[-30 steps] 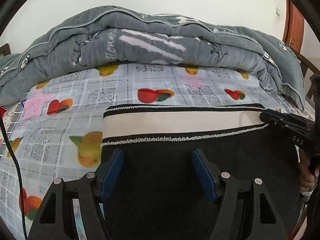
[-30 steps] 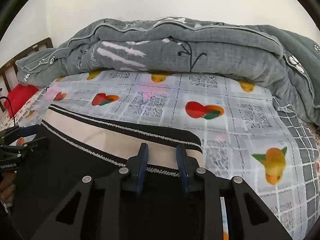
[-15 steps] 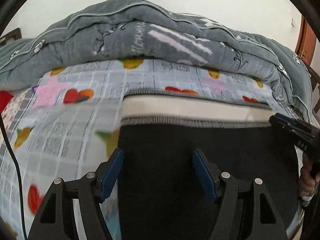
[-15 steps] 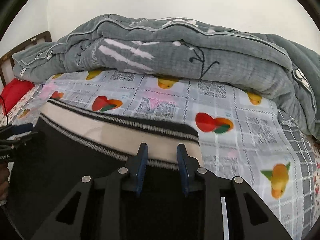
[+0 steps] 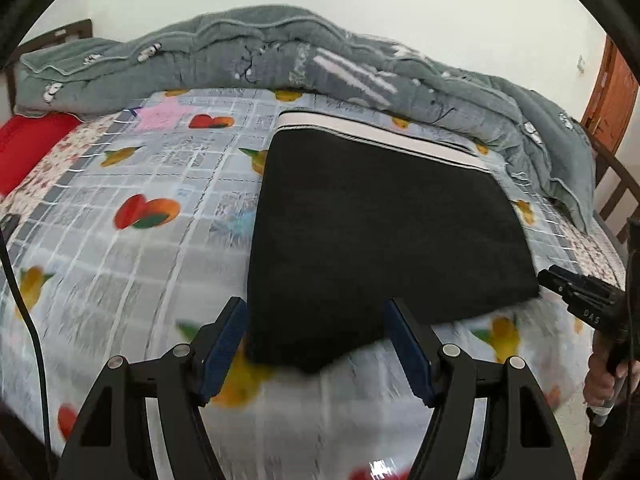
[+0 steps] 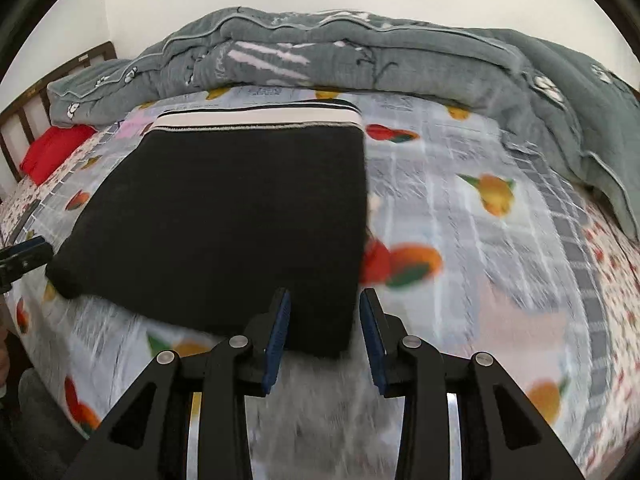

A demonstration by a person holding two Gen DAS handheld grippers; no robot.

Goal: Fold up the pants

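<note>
The black pants (image 5: 376, 232) lie folded in a flat rectangle on the fruit-print bedsheet (image 5: 152, 200), white waistband with black stripes at the far end. They also show in the right wrist view (image 6: 224, 216). My left gripper (image 5: 316, 344) is open and empty, just above the near left corner of the pants. My right gripper (image 6: 324, 332) is open and empty, above the near right corner. The right gripper also shows at the right edge of the left wrist view (image 5: 576, 292). The left gripper shows at the left edge of the right wrist view (image 6: 24, 256).
A bunched grey quilt (image 6: 360, 52) runs along the far side of the bed. A red pillow (image 6: 56, 152) lies at the far left by the wooden headboard (image 6: 24, 116). A black cable (image 5: 24, 320) hangs at left. A wooden door (image 5: 612, 92) is at right.
Both grippers have pulled back from the waistband toward the near edge of the pants. The right gripper has opened wider. The whole folded rectangle is now in view.
</note>
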